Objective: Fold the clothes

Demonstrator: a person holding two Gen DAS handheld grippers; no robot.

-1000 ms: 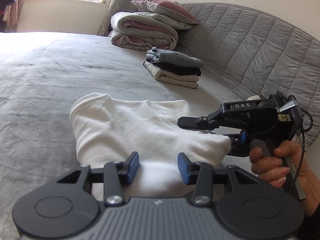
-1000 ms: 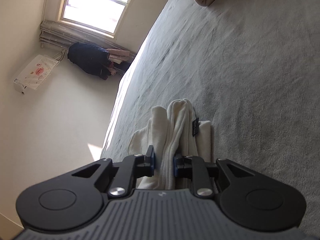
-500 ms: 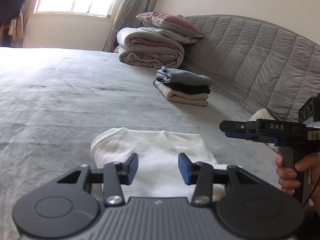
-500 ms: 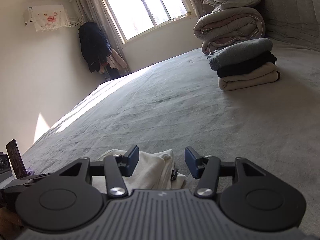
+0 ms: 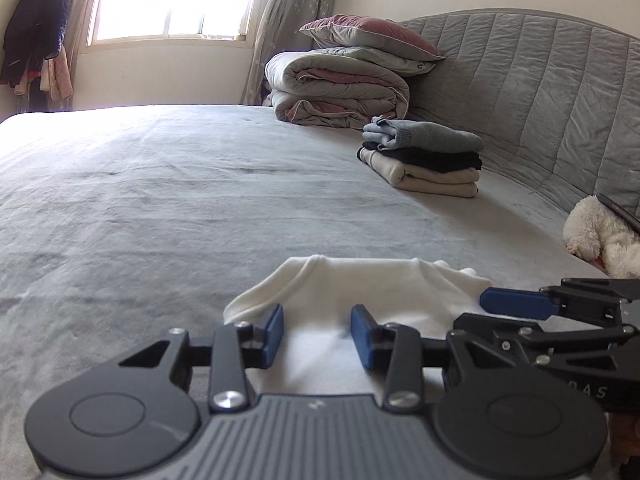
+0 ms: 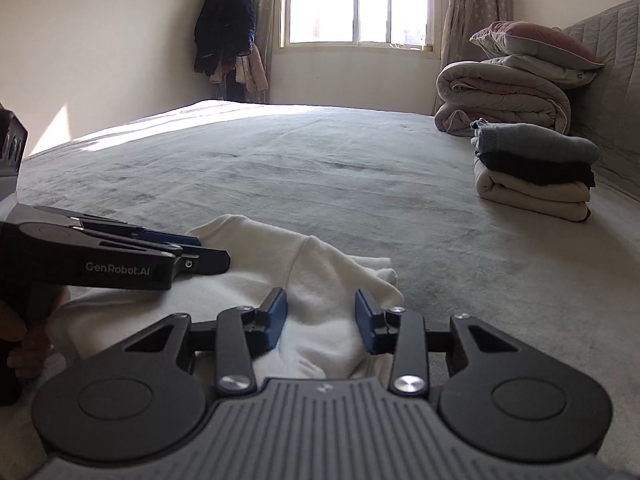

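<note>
A folded white garment (image 5: 360, 292) lies on the grey bed (image 5: 160, 208), right in front of both grippers; it also shows in the right wrist view (image 6: 312, 280). My left gripper (image 5: 317, 336) is open and empty, low over the garment's near edge. My right gripper (image 6: 321, 322) is open and empty over the garment's right part. The right gripper shows at the right of the left wrist view (image 5: 520, 306), the left gripper at the left of the right wrist view (image 6: 192, 252). The two sit side by side.
A stack of three folded clothes (image 5: 424, 160) lies near the quilted headboard (image 5: 540, 100). Rolled quilts and pillows (image 5: 344, 76) sit behind it. A white plush toy (image 5: 600, 240) lies at the right. Dark clothes (image 6: 226, 28) hang by the window.
My right gripper has let go of the white garment, opened, and swung level beside the left one. My left gripper has dropped lower and closer to the garment's near edge.
</note>
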